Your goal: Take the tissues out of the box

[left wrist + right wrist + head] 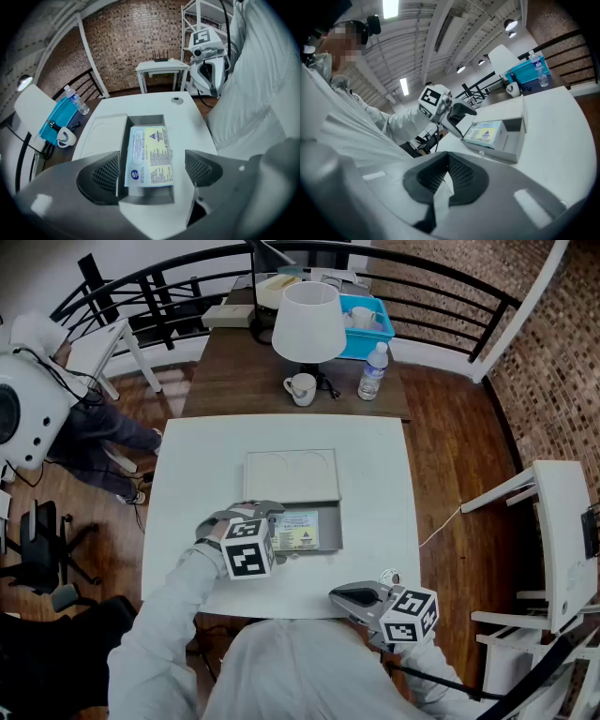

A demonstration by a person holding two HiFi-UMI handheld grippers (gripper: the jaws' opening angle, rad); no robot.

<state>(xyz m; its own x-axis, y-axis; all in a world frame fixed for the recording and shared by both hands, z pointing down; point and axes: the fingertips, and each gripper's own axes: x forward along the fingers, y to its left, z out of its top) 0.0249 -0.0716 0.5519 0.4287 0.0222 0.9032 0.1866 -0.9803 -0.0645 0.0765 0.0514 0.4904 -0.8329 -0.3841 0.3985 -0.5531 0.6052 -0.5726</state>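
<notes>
L gripper [149, 171]: jaws spread wide, pads either side of rectangular pale-blue and yellow printed tissue pack [149, 154], no contact.
R gripper [447, 180]: jaws pressed together near table edge, well apart from box; thin white strip [440, 192] at pad seam, can't tell what.
Tissue pack: lying inside open grey rectangular box [145, 199].
Box: on white square table [375, 484], flat pale lid [291, 474] just beyond.
Behind: dark wooden table [225, 381] w/ white lampshade [309, 320], white mug [302, 388], clear plastic water bottle [372, 371].
</notes>
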